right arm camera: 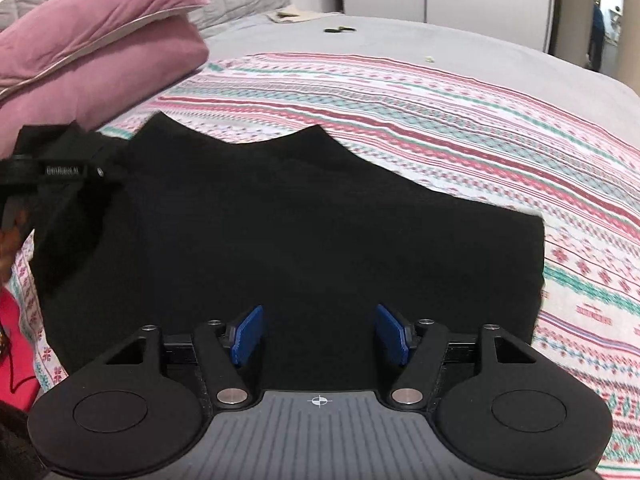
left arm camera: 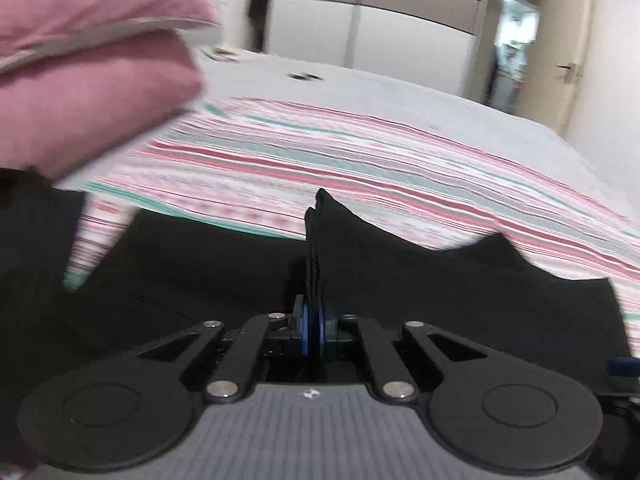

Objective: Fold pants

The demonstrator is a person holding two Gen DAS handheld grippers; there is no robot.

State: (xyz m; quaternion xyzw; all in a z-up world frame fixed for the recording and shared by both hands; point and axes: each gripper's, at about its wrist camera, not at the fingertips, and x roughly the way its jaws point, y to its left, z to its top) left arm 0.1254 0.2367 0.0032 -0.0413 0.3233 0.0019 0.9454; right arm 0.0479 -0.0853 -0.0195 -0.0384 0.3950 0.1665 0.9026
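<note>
The black pants (right arm camera: pixel 300 220) lie partly folded on a striped pink, white and teal blanket (right arm camera: pixel 460 120) on the bed. My left gripper (left arm camera: pixel 314 312) is shut on a bunched edge of the pants (left arm camera: pixel 440 292), with fabric layers standing up between its blue pads. It also shows at the left of the right wrist view (right arm camera: pixel 64 170), at the pants' left corner. My right gripper (right arm camera: pixel 320 334) is open just over the near edge of the pants, blue pads (right arm camera: pixel 248 334) wide apart, holding nothing.
A pink folded pillow (right arm camera: pixel 100 48) lies at the upper left beside the pants. The grey bedsheet (right arm camera: pixel 400 36) stretches beyond the blanket, with small dark items on it. A wardrobe (left arm camera: pixel 380 16) and an open door (left arm camera: pixel 516 48) stand behind the bed.
</note>
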